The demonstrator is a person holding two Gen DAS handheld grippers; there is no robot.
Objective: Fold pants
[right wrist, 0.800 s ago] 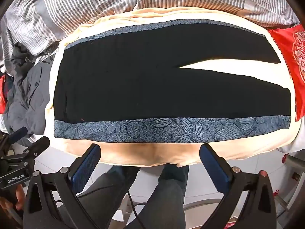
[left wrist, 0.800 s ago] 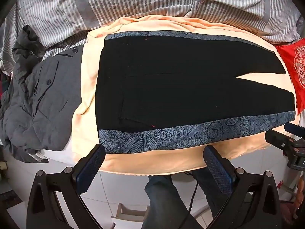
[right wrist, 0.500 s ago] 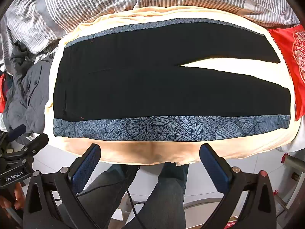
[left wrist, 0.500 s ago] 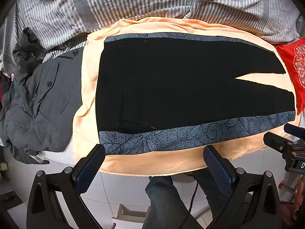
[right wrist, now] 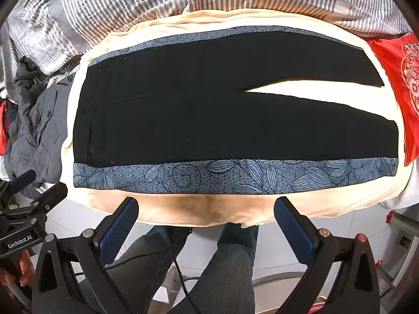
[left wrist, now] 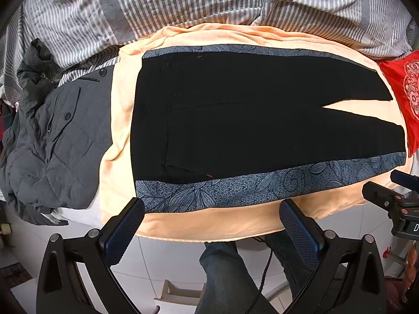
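Bed carries peach sheet (pants atop).

Matt black cloth pants with patterned trim.

Pants lie flat on sheet, jacket left.

Both tongs, the left tongs and right tongs, hang wide apart and empty at the lower frame, with open air above the spread pants. A striped duvet walls the upper frame, a grey jacket crowds the left, a red cushion the right. The person's legs stand at the lower centre.
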